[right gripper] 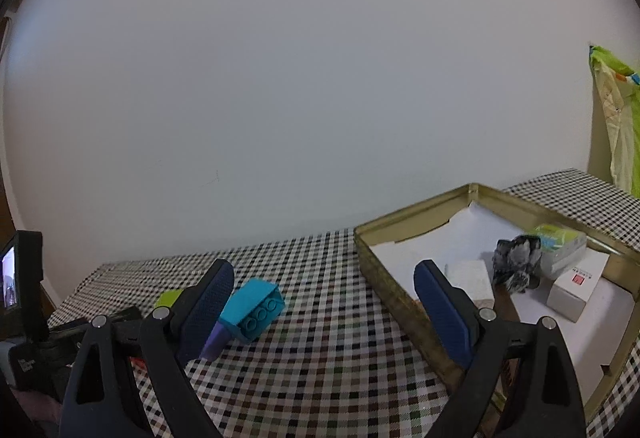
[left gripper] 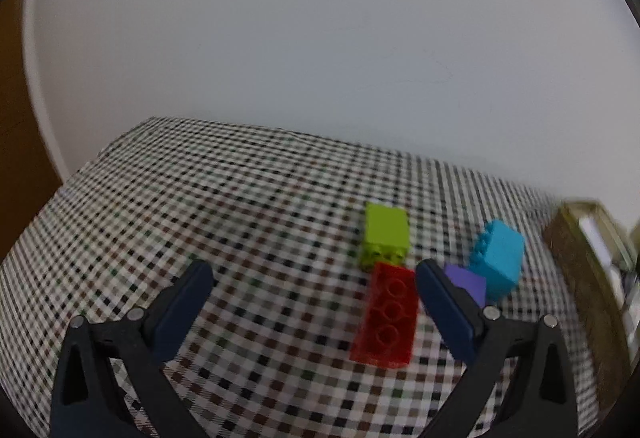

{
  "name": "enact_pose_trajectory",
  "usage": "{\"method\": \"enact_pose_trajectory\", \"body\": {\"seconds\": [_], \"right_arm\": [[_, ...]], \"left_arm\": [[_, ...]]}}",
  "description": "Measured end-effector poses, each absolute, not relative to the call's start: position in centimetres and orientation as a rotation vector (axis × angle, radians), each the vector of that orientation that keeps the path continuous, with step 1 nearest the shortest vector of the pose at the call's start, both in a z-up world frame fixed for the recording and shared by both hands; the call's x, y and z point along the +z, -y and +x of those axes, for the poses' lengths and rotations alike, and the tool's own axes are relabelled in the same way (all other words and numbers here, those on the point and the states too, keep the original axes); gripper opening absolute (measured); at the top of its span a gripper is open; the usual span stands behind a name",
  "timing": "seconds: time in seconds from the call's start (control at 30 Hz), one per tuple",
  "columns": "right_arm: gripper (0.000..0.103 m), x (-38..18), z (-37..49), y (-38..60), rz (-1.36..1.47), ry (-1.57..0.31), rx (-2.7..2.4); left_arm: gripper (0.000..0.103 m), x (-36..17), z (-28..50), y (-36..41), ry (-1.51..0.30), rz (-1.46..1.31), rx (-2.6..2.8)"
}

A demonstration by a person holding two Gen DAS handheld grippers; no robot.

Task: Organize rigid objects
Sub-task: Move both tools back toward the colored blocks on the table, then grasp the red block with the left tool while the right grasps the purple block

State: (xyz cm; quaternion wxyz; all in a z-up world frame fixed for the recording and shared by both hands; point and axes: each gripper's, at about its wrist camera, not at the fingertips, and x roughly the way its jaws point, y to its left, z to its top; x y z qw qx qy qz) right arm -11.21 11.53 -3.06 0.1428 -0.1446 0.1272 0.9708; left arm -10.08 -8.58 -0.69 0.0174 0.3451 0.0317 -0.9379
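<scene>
On the checked tablecloth (left gripper: 256,198) lie a red brick (left gripper: 386,316), a lime-green brick (left gripper: 385,236), a cyan brick (left gripper: 498,258) and a small purple block (left gripper: 468,284). My left gripper (left gripper: 314,312) hovers open above the cloth, the red brick just inside its right finger. In the right wrist view the cyan brick (right gripper: 254,310) lies on its side, the purple block (right gripper: 214,342) and the green brick (right gripper: 168,298) partly hidden behind the left finger. My right gripper (right gripper: 326,312) is open, holding nothing, between the bricks and a gold tin tray (right gripper: 386,270).
The tray (left gripper: 580,262) holds a grey rock (right gripper: 516,264), white boxes (right gripper: 574,284) and a green-topped box (right gripper: 560,240). A plain wall runs behind the table. The left gripper's body with its camera screen (right gripper: 16,278) sits at the left. A green cloth (right gripper: 618,118) hangs far right.
</scene>
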Motion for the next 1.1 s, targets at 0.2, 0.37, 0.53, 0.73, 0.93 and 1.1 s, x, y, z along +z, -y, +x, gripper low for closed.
{"method": "enact_pose_trajectory", "body": {"seconds": [0.2,0.37,0.53,0.73,0.93,1.1], "right_arm": [[0.093,-3.2,-11.5,-11.2,-0.466,-0.351,2.823],[0.093,-3.3,-11.9,-10.9,-0.514,-0.358,2.835],[0.093,-3.4,-12.1,-10.6,-0.555,-0.354,2.840],[0.093,-3.9,-13.0,-10.2,-0.665,-0.367,2.867],[0.089,-5.2,-15.2,-8.2,-0.868,-0.407,2.917],[0.070,-6.3,-17.8,-5.5,-1.026,-0.419,2.932]], "left_arm": [[0.094,-1.8,-9.9,6.1,0.153,1.161,-2.932],[0.074,-3.3,-11.3,7.3,0.046,1.315,-2.885],[0.059,-4.0,-11.9,7.8,-0.050,1.393,-2.886],[0.030,-3.4,-11.3,9.3,-0.128,1.382,-2.884],[0.030,-1.2,-10.6,11.3,-0.193,1.205,-2.839],[0.030,-0.1,-10.4,12.3,-0.182,1.078,-2.777]]}}
